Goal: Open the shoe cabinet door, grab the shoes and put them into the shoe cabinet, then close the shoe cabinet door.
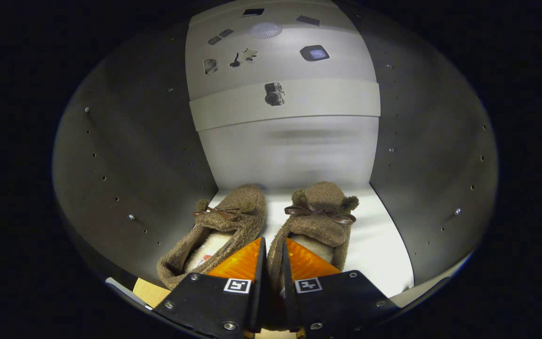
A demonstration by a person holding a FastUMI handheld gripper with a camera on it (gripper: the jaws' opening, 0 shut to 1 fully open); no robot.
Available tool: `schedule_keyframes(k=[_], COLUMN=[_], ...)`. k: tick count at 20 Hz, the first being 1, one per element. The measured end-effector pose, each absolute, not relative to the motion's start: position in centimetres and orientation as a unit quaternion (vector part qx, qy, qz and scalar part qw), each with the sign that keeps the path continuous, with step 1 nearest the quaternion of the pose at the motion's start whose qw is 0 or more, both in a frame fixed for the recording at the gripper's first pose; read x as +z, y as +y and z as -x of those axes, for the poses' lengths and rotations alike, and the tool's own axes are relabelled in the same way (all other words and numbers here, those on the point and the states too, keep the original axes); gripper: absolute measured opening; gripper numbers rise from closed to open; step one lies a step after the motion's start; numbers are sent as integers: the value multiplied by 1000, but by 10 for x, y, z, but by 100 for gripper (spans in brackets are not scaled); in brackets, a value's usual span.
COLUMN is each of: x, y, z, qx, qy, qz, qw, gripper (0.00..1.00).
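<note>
A pair of brown fuzzy slippers with small bows stands side by side on the white shelf (pixel 384 249) inside the shoe cabinet. The left slipper (pixel 233 219) and the right slipper (pixel 322 216) point toward the cabinet's back wall (pixel 290 155). My gripper (pixel 273 252) sits at their heel ends, its two fingers nearly together. The inner side walls of both slippers are pinched between them, one finger inside each shoe's opening. The soles rest on or just above the shelf; I cannot tell which.
Grey side walls with rows of small holes close in on the left (pixel 134 165) and the right (pixel 433 165). A pale band (pixel 327 101) crosses above the back wall, with a light panel (pixel 280 52) carrying small devices beyond it. White shelf lies bare right of the slippers.
</note>
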State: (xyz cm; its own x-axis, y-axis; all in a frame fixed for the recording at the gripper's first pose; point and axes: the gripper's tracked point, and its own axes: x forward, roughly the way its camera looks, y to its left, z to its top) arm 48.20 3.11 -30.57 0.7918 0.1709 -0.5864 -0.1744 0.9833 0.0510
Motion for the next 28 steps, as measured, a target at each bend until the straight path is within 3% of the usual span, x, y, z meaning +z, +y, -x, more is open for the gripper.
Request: schedule_keyframes(k=[2, 7, 11, 28], x=[-301, -283, -260, -137], y=[34, 37, 42, 40], z=[-479, -458, -430, -216], qx=[94, 82, 75, 26], qy=[307, 289, 267, 152], qz=[-5, 8, 12, 16], qw=[947, 954, 961, 988], gripper=[26, 70, 91, 93])
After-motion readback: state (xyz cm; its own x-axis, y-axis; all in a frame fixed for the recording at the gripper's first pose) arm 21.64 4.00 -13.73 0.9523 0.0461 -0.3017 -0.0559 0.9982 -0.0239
